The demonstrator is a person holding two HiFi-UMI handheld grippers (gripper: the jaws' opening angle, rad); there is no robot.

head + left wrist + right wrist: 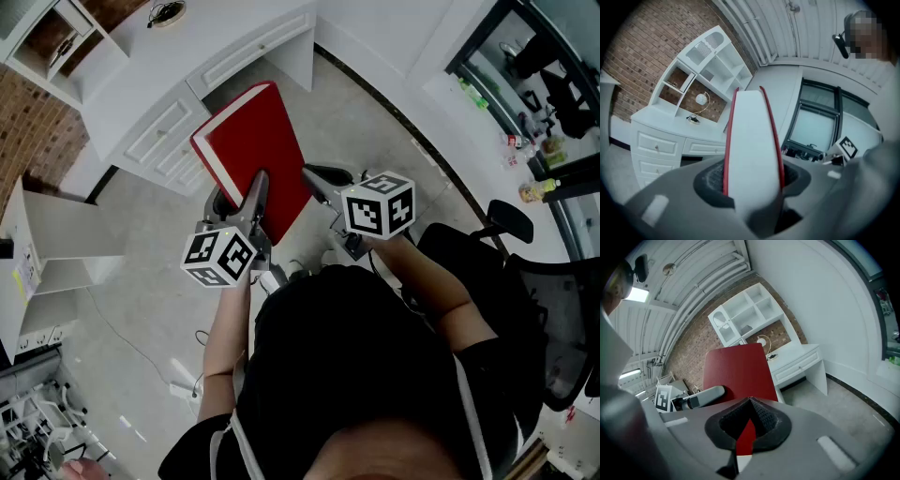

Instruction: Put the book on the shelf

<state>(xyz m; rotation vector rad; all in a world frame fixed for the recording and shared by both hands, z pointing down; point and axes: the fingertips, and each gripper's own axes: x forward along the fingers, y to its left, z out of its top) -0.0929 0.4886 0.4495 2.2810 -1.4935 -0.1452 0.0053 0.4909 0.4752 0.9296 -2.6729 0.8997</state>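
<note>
A thick red book (258,150) with white pages hangs in the air above the floor, in front of a white desk (216,56). My left gripper (255,187) is shut on its lower end, and the page edge (752,136) rises from between the pads. My right gripper (319,180) sits at the book's lower right edge with its jaws shut. The red cover (736,373) fills that gripper's view, and a red sliver shows in the slit at its tips (749,427). The white shelf unit (710,61) (745,315) stands on the desk against a brick wall.
A small lamp (698,101) sits on the desk under the shelves. A white cabinet (47,234) stands at the left and a black office chair (525,272) at the right. Bottles (539,187) line the window ledge. Cables lie on the floor.
</note>
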